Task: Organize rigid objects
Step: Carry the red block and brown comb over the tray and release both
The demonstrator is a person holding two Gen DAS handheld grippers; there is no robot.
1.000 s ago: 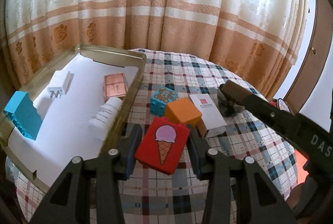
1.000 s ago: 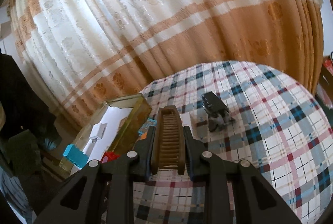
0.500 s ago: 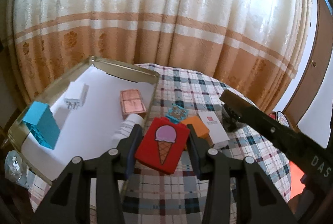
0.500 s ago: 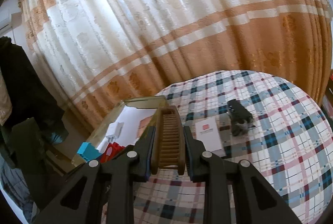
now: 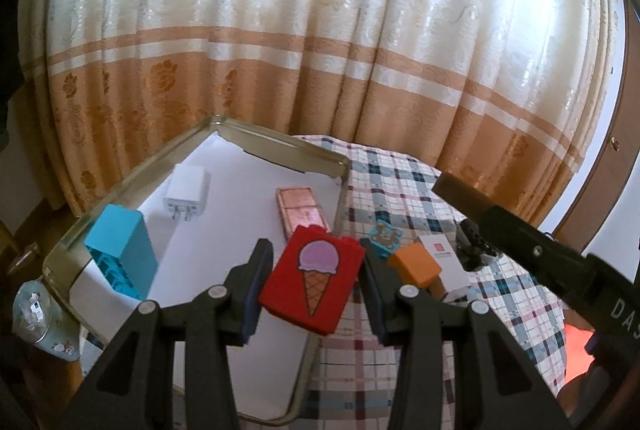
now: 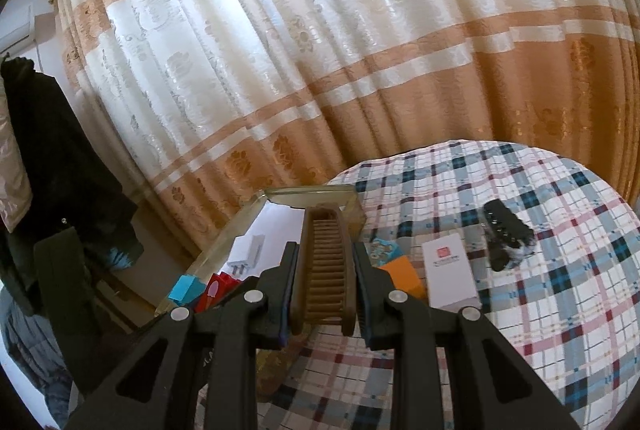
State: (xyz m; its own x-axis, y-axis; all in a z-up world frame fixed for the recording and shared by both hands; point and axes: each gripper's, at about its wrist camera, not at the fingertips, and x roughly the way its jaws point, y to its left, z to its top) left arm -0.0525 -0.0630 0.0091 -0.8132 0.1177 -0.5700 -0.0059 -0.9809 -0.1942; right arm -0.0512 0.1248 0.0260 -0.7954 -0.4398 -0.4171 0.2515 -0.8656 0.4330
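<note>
Left gripper [image 5: 316, 276] clamps the red block [image 5: 312, 284], held above the tray [image 5: 280, 142] edge. Right gripper [image 6: 324, 278] clenched on a brown comb [image 6: 325, 262], over the table. Best carry the block well inside the rim, lower onto bare liner, then release.

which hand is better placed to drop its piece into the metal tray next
Left. The left gripper holds the red ice-cream block at the gold metal tray, over its white liner. The right gripper, clamping the brown ribbed comb, sits over the plaid cloth.
</note>
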